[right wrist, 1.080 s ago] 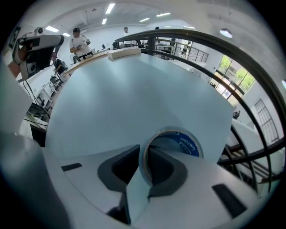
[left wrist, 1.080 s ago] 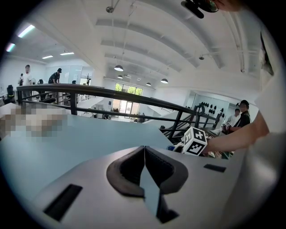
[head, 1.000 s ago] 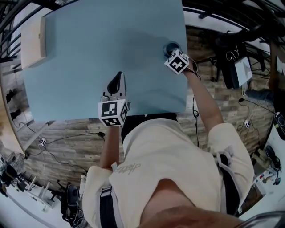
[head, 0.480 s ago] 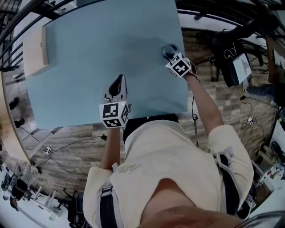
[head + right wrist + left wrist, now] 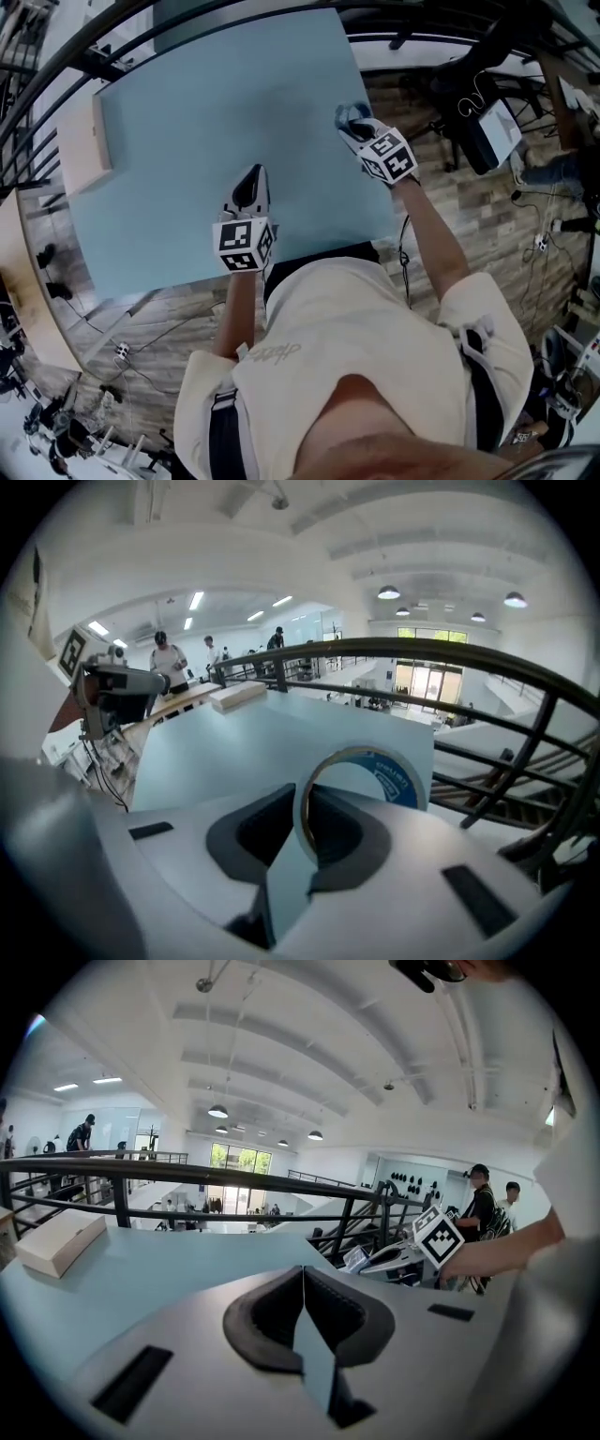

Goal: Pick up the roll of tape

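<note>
**Item 1, right claw** [image 5: 351,116]: I log it as gripping the tape [image 5: 397,782]. Its jaws have just been closing, and the roll's wall is pinched between the pads.

**Item 2, tape:** It stands on edge in the right claw. Most of the ring pokes out ahead of and above the fingertips, with blue print showing on its right side. In my head view it is only a grey-blue lump at the claw's tip, over the right edge of the table [image 5: 187,131].

**Item 3, left claw** [image 5: 250,176]: Clenched, pads meeting, nothing between them. It sits over the near part of the table, well apart from the right claw, which lies off to its right.

**Item 4, box** [image 5: 58,1239]: Pale and flat, far ahead and to the left of the left claw, at the table's edge.

**Item 5, railing** [image 5: 450,658]: Dark bars beyond the table, ahead of both claws.
</note>
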{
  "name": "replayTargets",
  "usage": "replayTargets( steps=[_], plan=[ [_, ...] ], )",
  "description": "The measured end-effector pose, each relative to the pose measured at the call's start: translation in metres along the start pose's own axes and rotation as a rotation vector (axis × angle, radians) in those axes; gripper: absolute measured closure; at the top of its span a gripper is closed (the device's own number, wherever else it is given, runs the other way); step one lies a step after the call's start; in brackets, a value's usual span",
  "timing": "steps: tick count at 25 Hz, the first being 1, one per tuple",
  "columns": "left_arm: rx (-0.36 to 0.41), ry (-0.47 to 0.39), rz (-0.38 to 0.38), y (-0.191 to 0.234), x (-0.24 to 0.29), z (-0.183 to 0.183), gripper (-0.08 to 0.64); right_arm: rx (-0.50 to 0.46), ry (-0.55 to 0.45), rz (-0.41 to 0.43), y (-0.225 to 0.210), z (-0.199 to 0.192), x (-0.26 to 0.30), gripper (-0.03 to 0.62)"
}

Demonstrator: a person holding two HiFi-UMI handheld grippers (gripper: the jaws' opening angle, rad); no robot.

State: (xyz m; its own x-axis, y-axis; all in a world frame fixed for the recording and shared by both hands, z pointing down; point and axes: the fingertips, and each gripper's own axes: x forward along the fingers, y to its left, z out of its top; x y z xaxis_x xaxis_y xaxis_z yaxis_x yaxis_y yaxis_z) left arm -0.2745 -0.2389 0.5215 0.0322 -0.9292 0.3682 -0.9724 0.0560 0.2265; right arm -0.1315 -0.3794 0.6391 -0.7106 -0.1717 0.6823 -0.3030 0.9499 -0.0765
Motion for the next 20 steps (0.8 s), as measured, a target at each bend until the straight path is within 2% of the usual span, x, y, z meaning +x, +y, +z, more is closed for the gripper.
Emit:
replayTargets(
  steps=[7, 20],
  plan=[
    [0.058, -0.050, -0.022, -0.022, -0.011, 0.027, 0.538, 0.025, -0.199, -0.048, 0.022, 0.023, -0.071, 0.541],
    [0.112, -0.139, 0.038, -0.027, -0.039, 0.061, 0.538, 0.021, -0.414, -0.096, 0.039, 0.052, -0.180, 0.540]
  ],
)
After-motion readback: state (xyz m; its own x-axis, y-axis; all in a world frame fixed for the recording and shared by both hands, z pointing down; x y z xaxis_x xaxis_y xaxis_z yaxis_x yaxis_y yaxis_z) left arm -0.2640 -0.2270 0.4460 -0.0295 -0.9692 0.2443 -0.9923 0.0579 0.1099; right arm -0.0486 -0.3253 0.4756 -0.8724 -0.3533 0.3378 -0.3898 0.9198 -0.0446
